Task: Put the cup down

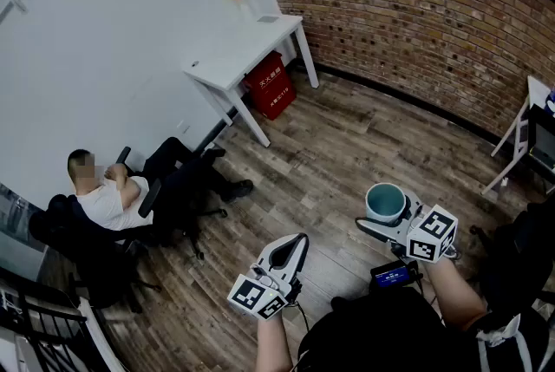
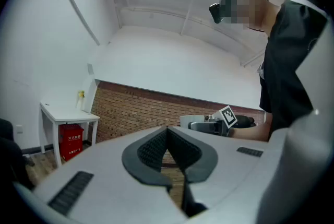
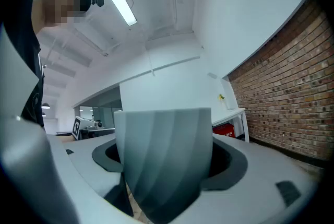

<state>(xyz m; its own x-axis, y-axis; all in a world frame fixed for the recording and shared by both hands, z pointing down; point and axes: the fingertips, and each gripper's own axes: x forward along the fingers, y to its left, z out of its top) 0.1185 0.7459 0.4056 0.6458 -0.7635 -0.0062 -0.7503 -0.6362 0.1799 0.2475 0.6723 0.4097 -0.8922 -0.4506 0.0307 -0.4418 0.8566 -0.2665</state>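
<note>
A teal ribbed cup (image 1: 386, 202) sits upright between the jaws of my right gripper (image 1: 388, 214), held in the air high above the wooden floor. In the right gripper view the cup (image 3: 164, 157) fills the space between the dark pads, which press on its sides. My left gripper (image 1: 290, 251) hangs lower and to the left, jaws closed together with nothing between them; in the left gripper view its pads (image 2: 168, 150) meet at the tip, and the right gripper with the cup (image 2: 194, 120) shows beyond.
A white table (image 1: 247, 49) stands against the far wall with a red box (image 1: 270, 84) under it. A person (image 1: 108, 197) sits on an office chair at the left. A brick wall (image 1: 434, 6) runs along the back right; another white table edge (image 1: 529, 119) is at the right.
</note>
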